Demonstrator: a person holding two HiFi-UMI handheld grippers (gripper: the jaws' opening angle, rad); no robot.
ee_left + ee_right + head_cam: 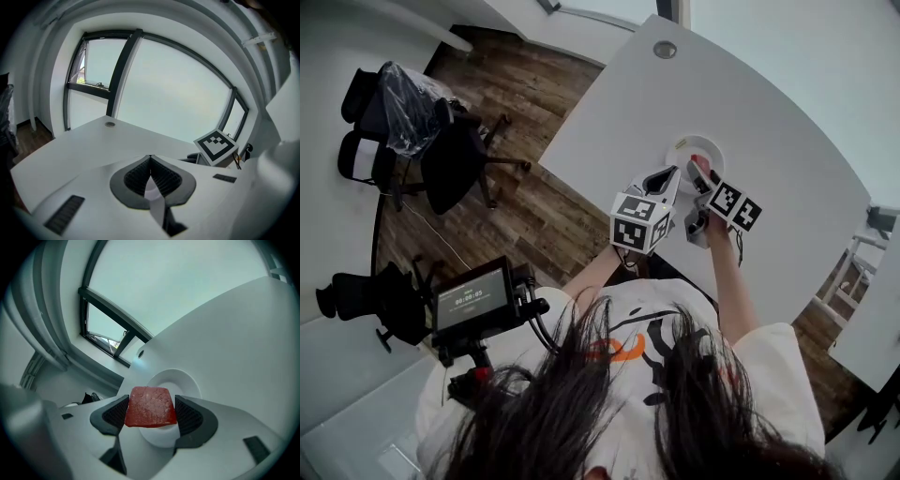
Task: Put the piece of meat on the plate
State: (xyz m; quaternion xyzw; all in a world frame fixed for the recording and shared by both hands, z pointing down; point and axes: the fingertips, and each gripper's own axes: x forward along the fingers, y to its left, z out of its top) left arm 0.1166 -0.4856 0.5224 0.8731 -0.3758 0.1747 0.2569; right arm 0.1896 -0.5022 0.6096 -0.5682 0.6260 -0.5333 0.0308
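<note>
One meat slab (151, 405) in right gripper (151, 414) jaws, apparently above plate (185, 380); left gripper (150, 160) clenched.

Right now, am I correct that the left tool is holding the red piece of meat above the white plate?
Not quite: it is the right tool that holds the piece of meat above the white plate, as the right gripper view shows. The left tool is shut on nothing in the left gripper view.

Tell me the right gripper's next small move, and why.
Probably ease the right gripper down toward the white plate: its jaws clamp the red piece of meat, which lines up with the plate but does not seem to rest on it.
</note>
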